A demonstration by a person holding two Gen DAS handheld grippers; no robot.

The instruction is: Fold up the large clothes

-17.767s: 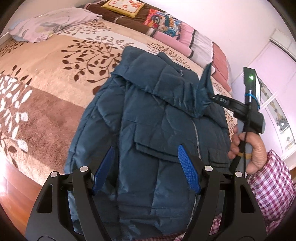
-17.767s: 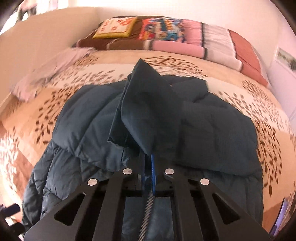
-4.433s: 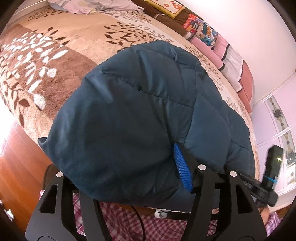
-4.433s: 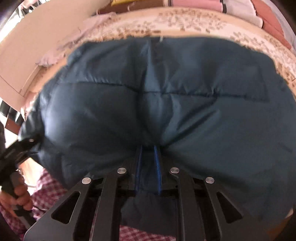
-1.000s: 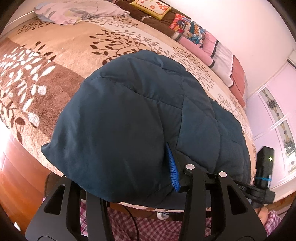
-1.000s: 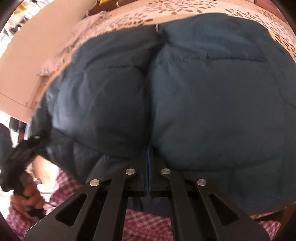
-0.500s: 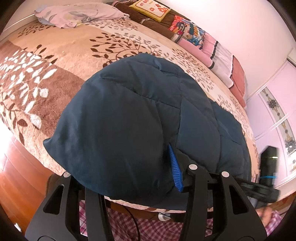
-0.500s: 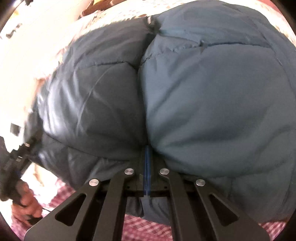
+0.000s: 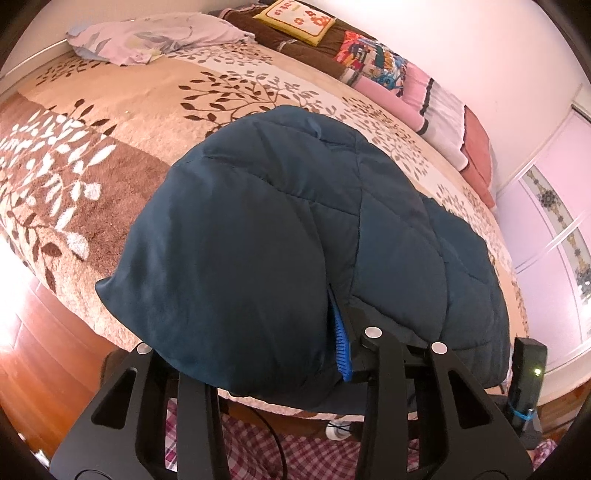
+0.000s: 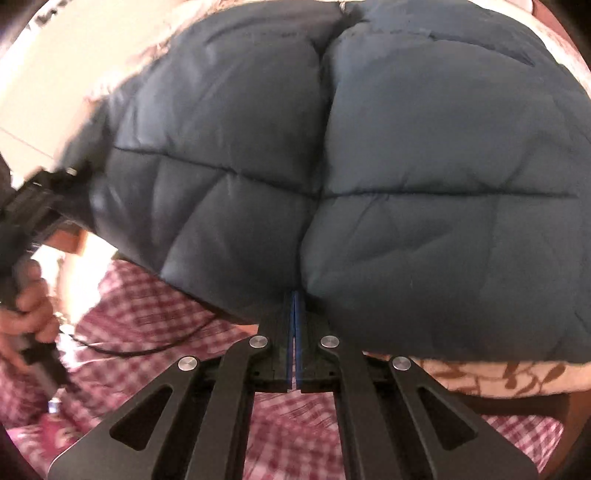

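A dark teal quilted jacket (image 9: 295,236) lies bunched and folded on the bed (image 9: 110,122), near its front edge. My left gripper (image 9: 258,332) has a thick fold of the jacket between its closing jaws. One blue pad (image 9: 341,343) presses into the fabric; the other finger is hidden under the fold. In the right wrist view the jacket (image 10: 406,166) fills the frame. My right gripper (image 10: 294,317) is shut, its blue pads together on the jacket's near edge, where the creases meet. A hand (image 10: 26,306) holds the left gripper at the far left.
A leaf-patterned blanket (image 9: 66,177) covers the bed. A pale pillow (image 9: 147,35) and a row of coloured cushions (image 9: 373,59) lie at the far side. The person's checked shirt (image 10: 166,306) is just below the grippers. Wooden floor (image 9: 33,354) shows on the left.
The right gripper has drawn back toward the person with the jacket's edge, so more checked shirt shows under it. The left gripper's jaws have narrowed slightly on the fold.
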